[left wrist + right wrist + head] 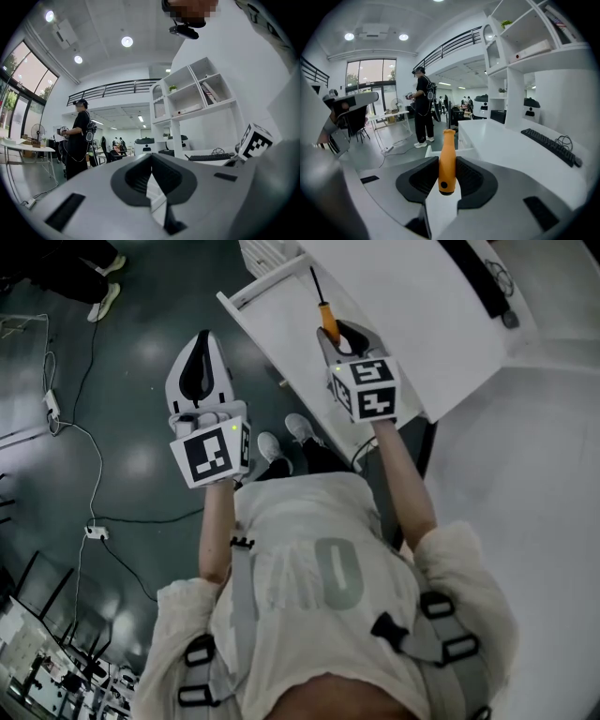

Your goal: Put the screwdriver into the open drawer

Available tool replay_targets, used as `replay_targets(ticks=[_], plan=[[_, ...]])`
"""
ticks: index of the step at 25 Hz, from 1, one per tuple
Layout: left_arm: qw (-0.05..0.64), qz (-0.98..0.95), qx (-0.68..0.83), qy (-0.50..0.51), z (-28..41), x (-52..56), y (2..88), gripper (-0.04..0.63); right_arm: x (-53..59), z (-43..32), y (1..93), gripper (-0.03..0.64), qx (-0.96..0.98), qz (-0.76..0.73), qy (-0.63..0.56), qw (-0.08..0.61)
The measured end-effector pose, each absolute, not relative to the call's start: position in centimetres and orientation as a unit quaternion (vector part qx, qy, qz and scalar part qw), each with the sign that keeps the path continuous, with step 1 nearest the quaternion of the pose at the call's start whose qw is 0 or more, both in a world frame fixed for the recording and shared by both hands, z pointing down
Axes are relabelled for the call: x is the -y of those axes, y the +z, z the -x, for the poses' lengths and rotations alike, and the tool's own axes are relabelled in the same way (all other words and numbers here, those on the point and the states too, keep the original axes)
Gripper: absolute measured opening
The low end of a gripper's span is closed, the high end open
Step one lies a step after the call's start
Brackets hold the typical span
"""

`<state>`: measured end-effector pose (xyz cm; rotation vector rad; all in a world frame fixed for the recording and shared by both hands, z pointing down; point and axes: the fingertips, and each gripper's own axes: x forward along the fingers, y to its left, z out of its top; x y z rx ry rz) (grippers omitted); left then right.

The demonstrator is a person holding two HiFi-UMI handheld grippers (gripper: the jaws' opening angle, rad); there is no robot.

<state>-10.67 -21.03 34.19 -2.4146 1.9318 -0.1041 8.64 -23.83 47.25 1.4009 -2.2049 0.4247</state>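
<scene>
Both hand-held grippers were held out in front of the person, white-bodied, each bearing a cube with square black-and-white markers. Beneath them lay the dark, glossy floor (141, 418) at the left and the broad white counter (403, 315) (511, 150) at the right. A tall white shelving unit (197, 93) (525, 47) rose at the back of the counter. The white open drawer (281, 329) jutted from the counter's edge out over the floor, its pale inside bare where it showed. In the background a standing person in black clothes (77, 136) (423, 110) was seen near a folding table.

The left hand-held gripper (202, 338) (151, 157) hung over the floor, well apart from the drawer, pointing level; its dark ribbed pads met at the tips with nothing between them. The right hand-held gripper (330, 332) (446, 161) was poised above the drawer and tilted downward, its jaws clamped on the handle of the screwdriver. A flat black keyboard (473, 273) (548, 143) (208, 157) lay on the counter, beyond and to the right of that gripper.

The orange-handled screwdriver with a thin dark shaft (323, 307) (447, 150) stuck out past the jaw tips, its shaft reaching over the drawer's inside in the head view; whether its tip touched the drawer could not be told.
</scene>
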Motion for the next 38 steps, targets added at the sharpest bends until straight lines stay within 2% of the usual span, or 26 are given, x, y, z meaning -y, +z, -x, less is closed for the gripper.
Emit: replay_targets(ticks=[11,30,38], plan=[[0.006,0.779,-0.625,-0.055,10.8,20.8,36.0,0.005,23.8,-7.6,54.7,0.112,0.805,-0.450,0.170,0.348],[-0.029,0.758,-0.645,-0.092,12.4,20.3,39.9,0.005,19.6,-8.5,66.5,0.112,0.757,-0.370,0.256,0.474],[-0.031,0.748,-0.655,-0.100,13.5,20.5,40.5,0.006,17.7,-9.4,69.8,0.112,0.744,-0.353,0.264,0.501]])
